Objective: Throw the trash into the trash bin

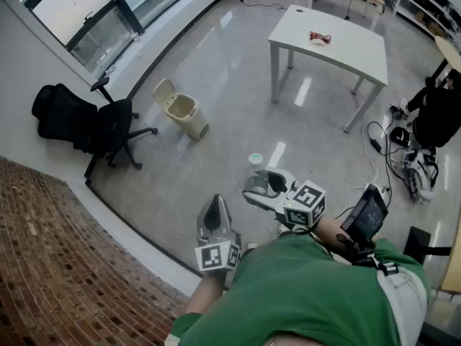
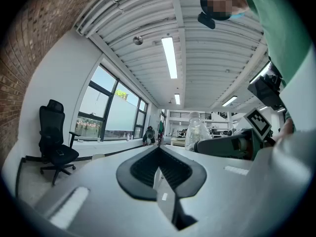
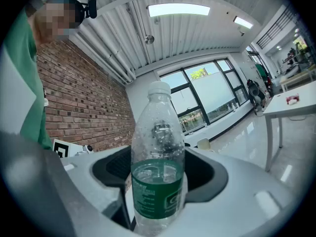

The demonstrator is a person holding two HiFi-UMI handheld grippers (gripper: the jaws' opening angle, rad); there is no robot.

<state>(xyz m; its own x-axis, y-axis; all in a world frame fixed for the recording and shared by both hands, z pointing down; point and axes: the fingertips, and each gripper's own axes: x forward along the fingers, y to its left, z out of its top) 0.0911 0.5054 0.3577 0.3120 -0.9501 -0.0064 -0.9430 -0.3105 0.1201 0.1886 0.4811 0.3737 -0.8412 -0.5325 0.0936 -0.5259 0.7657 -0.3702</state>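
Our right gripper (image 1: 261, 184) has its fingers clamped on a clear plastic bottle (image 3: 158, 177) with a green label, standing upright with a white cap on top. Our left gripper (image 2: 159, 149) is just beside it, fingers pressed together with nothing in them. The trash bin (image 1: 184, 114) sits on the floor well ahead, lid flipped up, between a black office chair (image 1: 108, 125) and a white table (image 1: 338, 45).

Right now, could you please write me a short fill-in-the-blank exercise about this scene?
1. The right hand-held gripper holds a plastic ____.
2. Its label is ____.
3. The lid of the trash bin stands ____.
4. The office chair near the bin is ____.
Missing words: bottle, green, open, black.
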